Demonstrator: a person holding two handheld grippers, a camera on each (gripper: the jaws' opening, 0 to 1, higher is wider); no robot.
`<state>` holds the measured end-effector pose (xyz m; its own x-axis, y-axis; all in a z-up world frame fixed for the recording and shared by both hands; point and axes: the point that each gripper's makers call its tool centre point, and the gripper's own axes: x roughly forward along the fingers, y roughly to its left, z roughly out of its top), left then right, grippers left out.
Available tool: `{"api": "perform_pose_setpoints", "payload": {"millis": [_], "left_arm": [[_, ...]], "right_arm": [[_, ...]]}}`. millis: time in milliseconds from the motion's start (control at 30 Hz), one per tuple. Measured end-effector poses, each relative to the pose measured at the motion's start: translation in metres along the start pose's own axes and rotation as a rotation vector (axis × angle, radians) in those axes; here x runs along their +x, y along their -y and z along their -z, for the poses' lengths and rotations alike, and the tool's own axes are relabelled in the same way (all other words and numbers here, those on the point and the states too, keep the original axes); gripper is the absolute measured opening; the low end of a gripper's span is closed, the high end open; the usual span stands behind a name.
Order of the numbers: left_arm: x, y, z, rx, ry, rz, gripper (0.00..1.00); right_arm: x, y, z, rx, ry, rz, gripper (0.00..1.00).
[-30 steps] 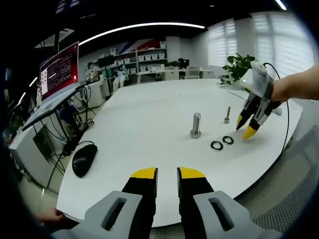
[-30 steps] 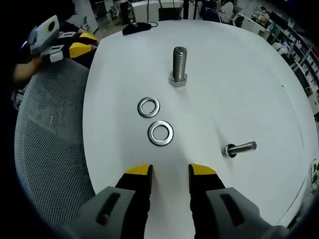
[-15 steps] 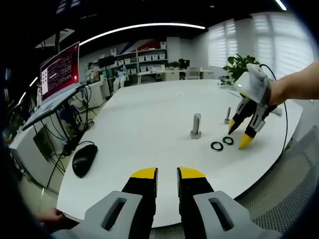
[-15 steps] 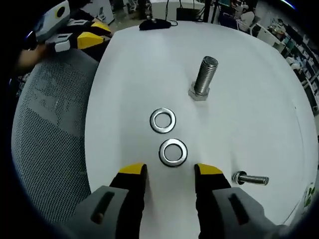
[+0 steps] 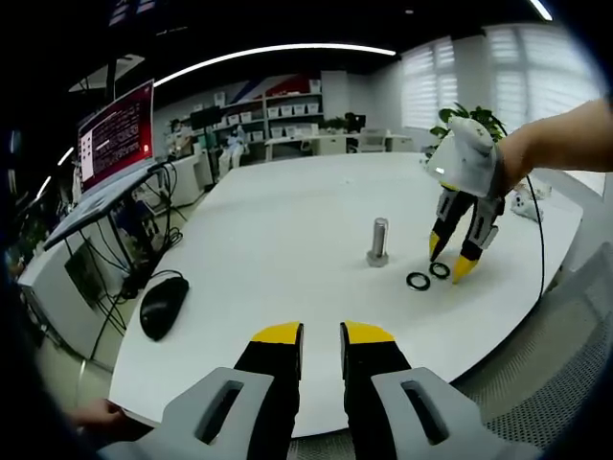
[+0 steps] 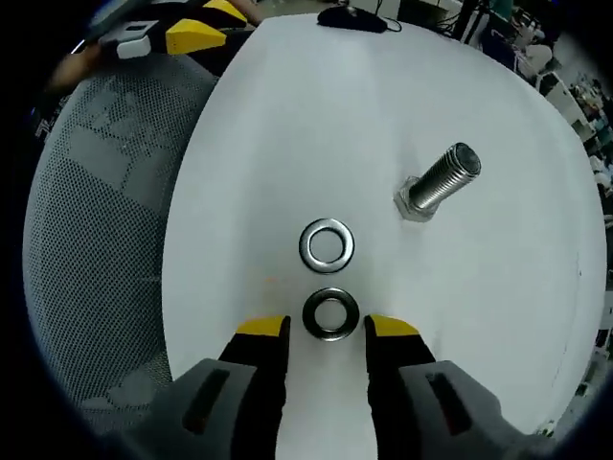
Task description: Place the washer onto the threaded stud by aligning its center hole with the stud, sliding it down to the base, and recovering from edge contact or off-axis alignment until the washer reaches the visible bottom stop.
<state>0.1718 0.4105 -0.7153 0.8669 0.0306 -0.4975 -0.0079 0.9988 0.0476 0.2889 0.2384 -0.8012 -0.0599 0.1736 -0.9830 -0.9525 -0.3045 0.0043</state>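
Observation:
Two steel washers lie side by side on the white table (image 5: 287, 220). An upright threaded stud (image 5: 378, 241) on a hex base stands just beyond them. In the right gripper view, my right gripper (image 6: 327, 328) is open and low over the table, its yellow tips on either side of the nearer washer (image 6: 331, 314). The other washer (image 6: 327, 244) lies just ahead, and the stud (image 6: 438, 182) is further off to the right. The left gripper view shows the right gripper (image 5: 448, 260) held by a hand over the washers (image 5: 428, 276). My left gripper (image 5: 322, 335) hangs before the table's near edge, slightly open, holding nothing.
A black mouse (image 5: 163, 307) lies at the table's left edge, by a tilted red screen (image 5: 115, 144) and cables. A grey mesh chair (image 6: 96, 240) stands against the table edge beside the washers. A potted plant (image 5: 462, 120) is at the far side.
The right gripper has come down and forward to the washers, so the nearer one now lies between its tips. The left gripper has stayed where it was.

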Motion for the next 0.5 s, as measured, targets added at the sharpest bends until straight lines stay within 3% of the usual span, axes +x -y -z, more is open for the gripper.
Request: {"api": "perform_pose_setpoints", "payload": {"millis": [500], "left_arm": [[-0.0002,0.0002,-0.0012,-0.005,0.007,-0.001,0.13]], "right_arm": [[0.0005,-0.0011,-0.0008,-0.032,-0.057,-0.001,0.31]]}}
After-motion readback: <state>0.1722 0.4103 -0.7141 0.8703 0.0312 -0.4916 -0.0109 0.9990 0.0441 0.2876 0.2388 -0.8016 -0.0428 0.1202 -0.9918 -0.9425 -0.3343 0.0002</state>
